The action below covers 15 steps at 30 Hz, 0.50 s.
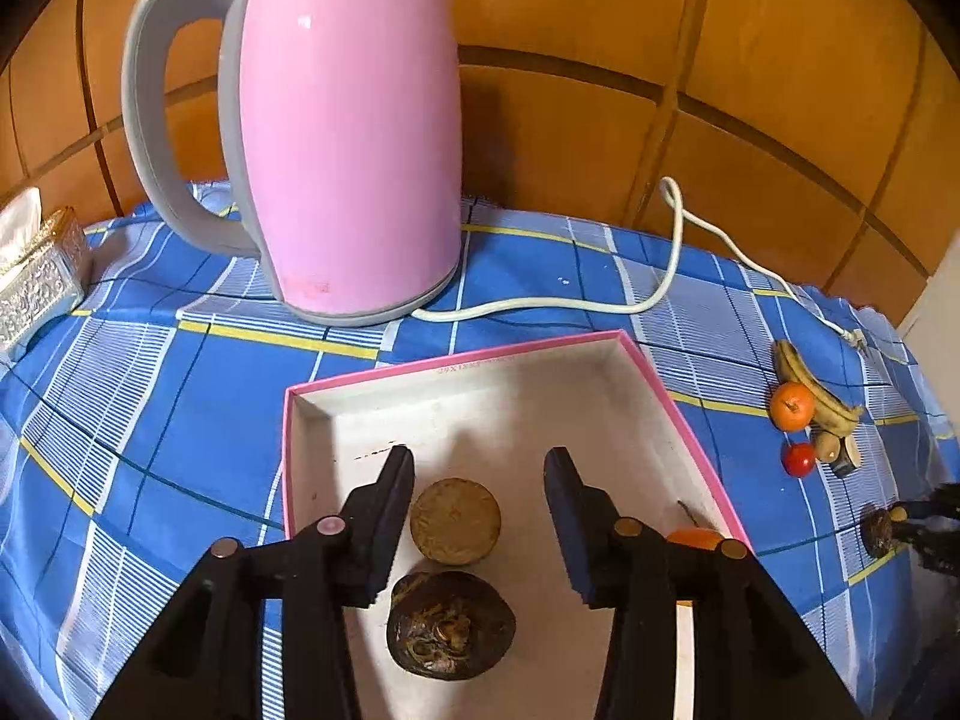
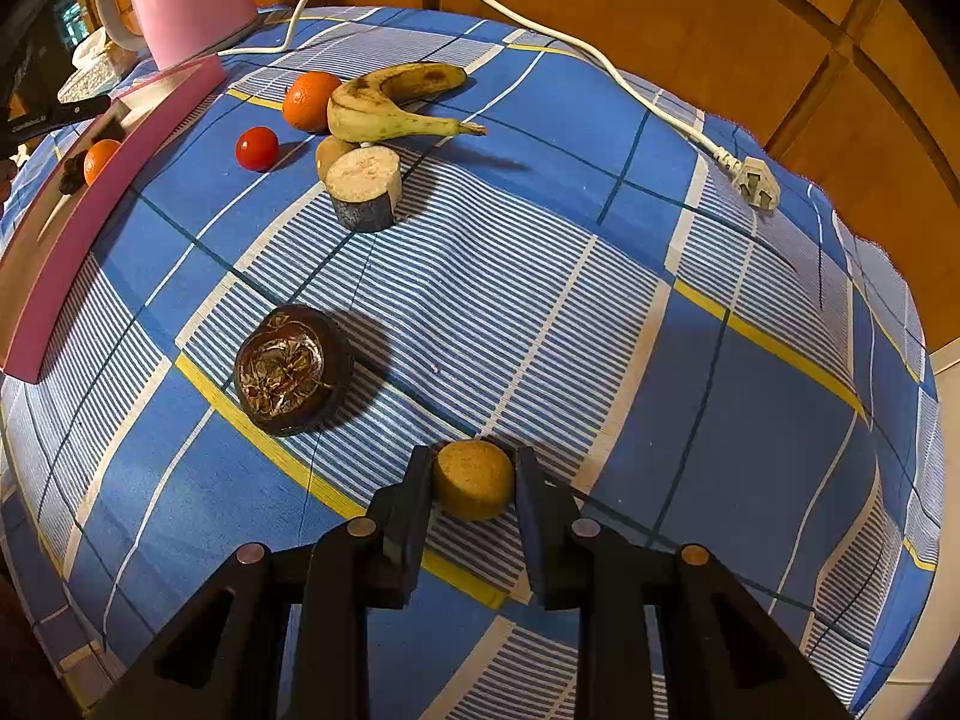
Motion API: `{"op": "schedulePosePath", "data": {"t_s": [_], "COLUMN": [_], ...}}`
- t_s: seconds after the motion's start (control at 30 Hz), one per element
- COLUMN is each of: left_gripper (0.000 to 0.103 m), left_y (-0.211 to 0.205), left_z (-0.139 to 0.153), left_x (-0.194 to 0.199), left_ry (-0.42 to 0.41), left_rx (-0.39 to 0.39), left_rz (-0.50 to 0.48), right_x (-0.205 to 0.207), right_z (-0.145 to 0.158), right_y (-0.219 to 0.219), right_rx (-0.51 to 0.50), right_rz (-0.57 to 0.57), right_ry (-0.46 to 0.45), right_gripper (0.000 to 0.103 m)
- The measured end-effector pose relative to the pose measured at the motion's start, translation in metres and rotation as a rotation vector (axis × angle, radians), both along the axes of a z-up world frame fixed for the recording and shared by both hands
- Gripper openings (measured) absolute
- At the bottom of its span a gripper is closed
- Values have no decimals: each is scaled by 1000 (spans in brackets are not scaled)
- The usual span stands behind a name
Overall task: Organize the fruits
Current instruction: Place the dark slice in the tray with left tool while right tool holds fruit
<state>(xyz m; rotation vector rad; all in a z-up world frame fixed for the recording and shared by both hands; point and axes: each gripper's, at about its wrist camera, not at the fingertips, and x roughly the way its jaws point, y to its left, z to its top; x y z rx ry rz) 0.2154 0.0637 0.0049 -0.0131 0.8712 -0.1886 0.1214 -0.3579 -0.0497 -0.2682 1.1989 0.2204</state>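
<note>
Over the pink-rimmed white cardboard box point(image 1: 672, 396), already holding three fruits, the left gripper point(image 1: 480, 468) is hanging open, while the right gripper point(image 2: 473, 480) is clasping a round tan fruit point(image 2: 473, 479), with six pieces waiting on the blue checked tablecloth point(image 2: 600, 324).

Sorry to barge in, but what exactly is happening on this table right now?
A person is sorting fruit into a pink-rimmed box. The left gripper hovers open over the box, above a tan round piece and a dark fruit. The right gripper is shut on another tan piece, with a banana waiting on the cloth.
</note>
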Motion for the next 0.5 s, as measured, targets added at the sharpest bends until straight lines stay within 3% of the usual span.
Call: {"op": "schedulePosePath", "data": {"t_s": [0.2, 0.5], "left_gripper": [47, 48], "left_y": [3, -20], "left_z": [20, 45], "left_x": [-25, -99], "left_ry": [-40, -99], "left_rx": [-48, -124], "left_rz": [12, -34], "right_x": [-2, -3], "right_z": [0, 1], "right_y": [2, 4], "right_rx": [-11, -32], "right_rz": [3, 13], "right_ry": [-7, -16], "right_gripper": [27, 27]}}
